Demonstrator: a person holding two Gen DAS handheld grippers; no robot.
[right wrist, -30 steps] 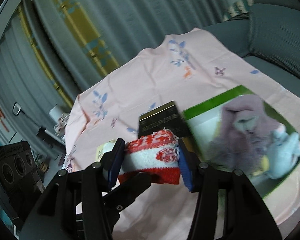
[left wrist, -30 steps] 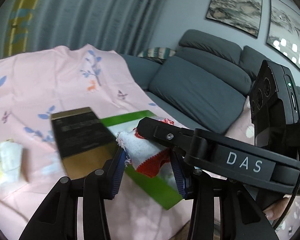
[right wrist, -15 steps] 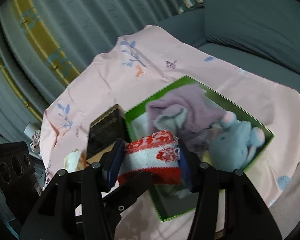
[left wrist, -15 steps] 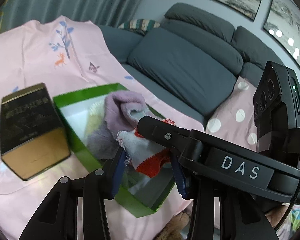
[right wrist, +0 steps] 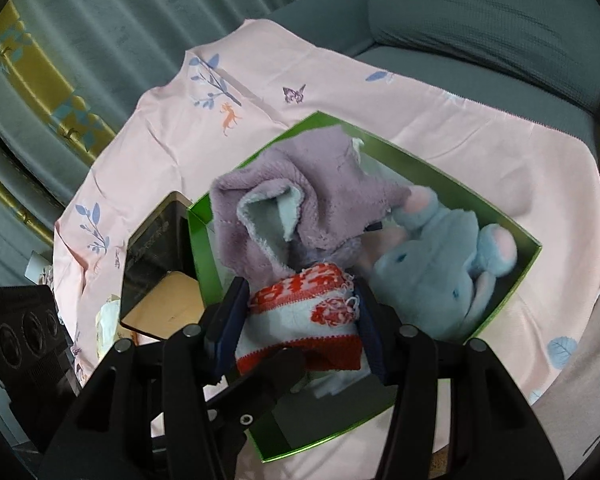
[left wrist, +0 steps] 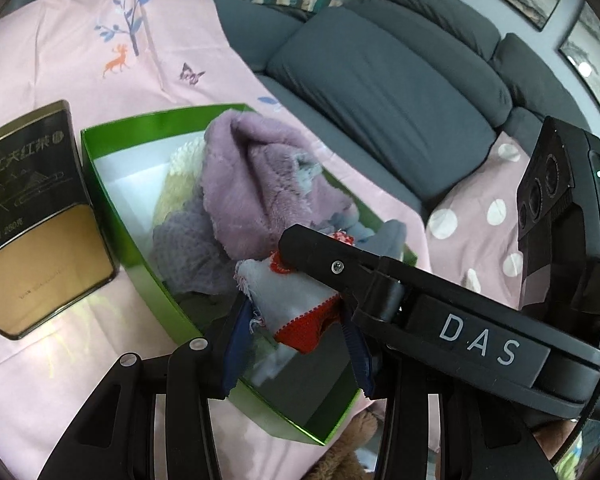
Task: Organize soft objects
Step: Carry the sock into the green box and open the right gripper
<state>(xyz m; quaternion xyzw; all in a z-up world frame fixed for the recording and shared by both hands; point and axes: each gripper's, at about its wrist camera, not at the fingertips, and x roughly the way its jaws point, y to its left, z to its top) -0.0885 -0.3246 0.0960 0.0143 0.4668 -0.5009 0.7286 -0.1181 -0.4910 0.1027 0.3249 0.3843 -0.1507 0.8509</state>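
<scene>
A red-and-white knitted cloth (left wrist: 296, 308) hangs over the near end of a green box (left wrist: 112, 184). My left gripper (left wrist: 296, 332) is shut on one end of it, blue pads pressing both sides. In the right wrist view the same cloth (right wrist: 304, 304) is bunched between the pads of my right gripper (right wrist: 300, 320), also shut on it. The right gripper's finger (left wrist: 380, 276) crosses just above the cloth in the left view. Inside the box (right wrist: 420, 160) lie a purple towel (right wrist: 320, 188) and a blue plush toy (right wrist: 428, 272). Its near end shows bare floor.
A black and gold tin (left wrist: 32, 208) stands against the box's left side on the pink printed sheet (left wrist: 80, 40). A grey sofa (left wrist: 380, 80) with a polka-dot cushion (left wrist: 480, 220) runs behind. A brown furry thing (left wrist: 348, 448) lies below the box's near corner.
Both grippers have come down and forward with the cloth, from in front of the tin to over the green box. The box now looms larger. Neither grip has altered.
</scene>
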